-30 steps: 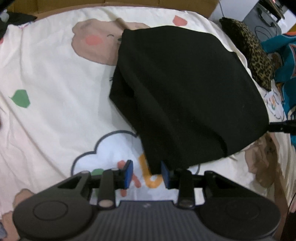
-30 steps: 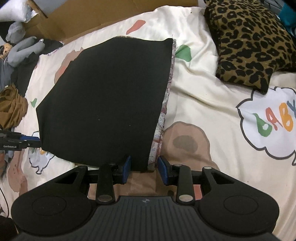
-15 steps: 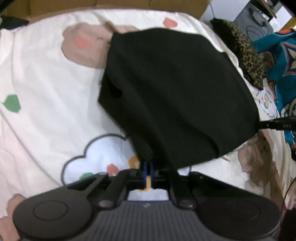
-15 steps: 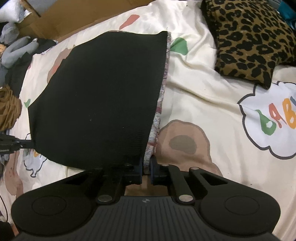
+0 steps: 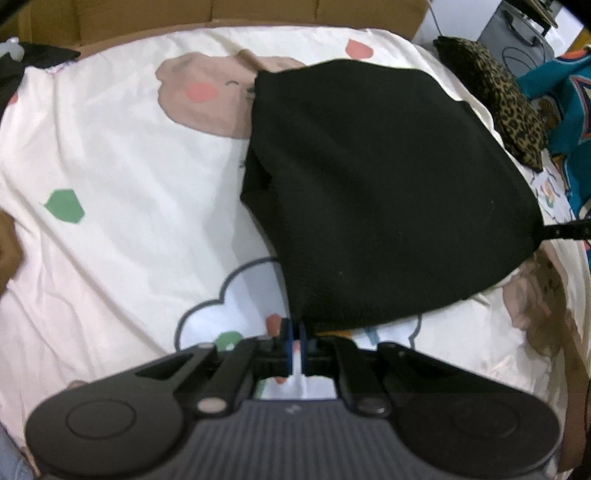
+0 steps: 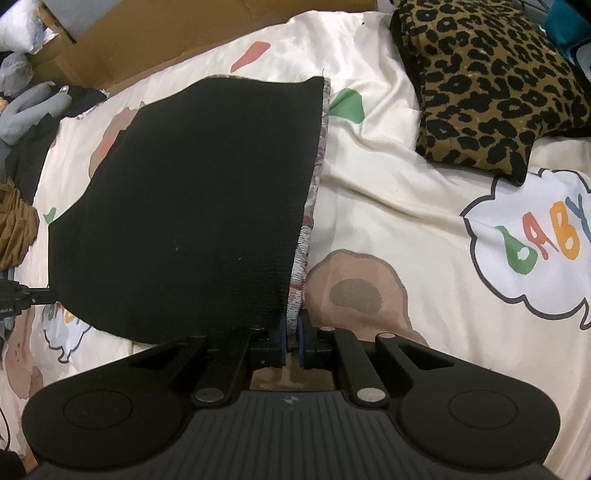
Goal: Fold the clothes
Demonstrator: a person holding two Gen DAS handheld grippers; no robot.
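Note:
A black garment lies spread on the cartoon-print bedsheet; it also shows in the right wrist view, with a patterned inner edge along its right side. My left gripper is shut on the garment's near corner. My right gripper is shut on the other near corner at the patterned edge. The near hem hangs between the two, slightly lifted. The right gripper shows in the left wrist view, and the left gripper in the right wrist view.
A leopard-print cushion lies at the bed's right side, also seen in the left wrist view. A teal garment is beyond it. Grey and brown clothes pile at the left. A cardboard box stands behind the bed.
Both grippers went from open to shut on the garment's near corners. The near hem has since risen slightly and the cloth is pulled tauter between them.

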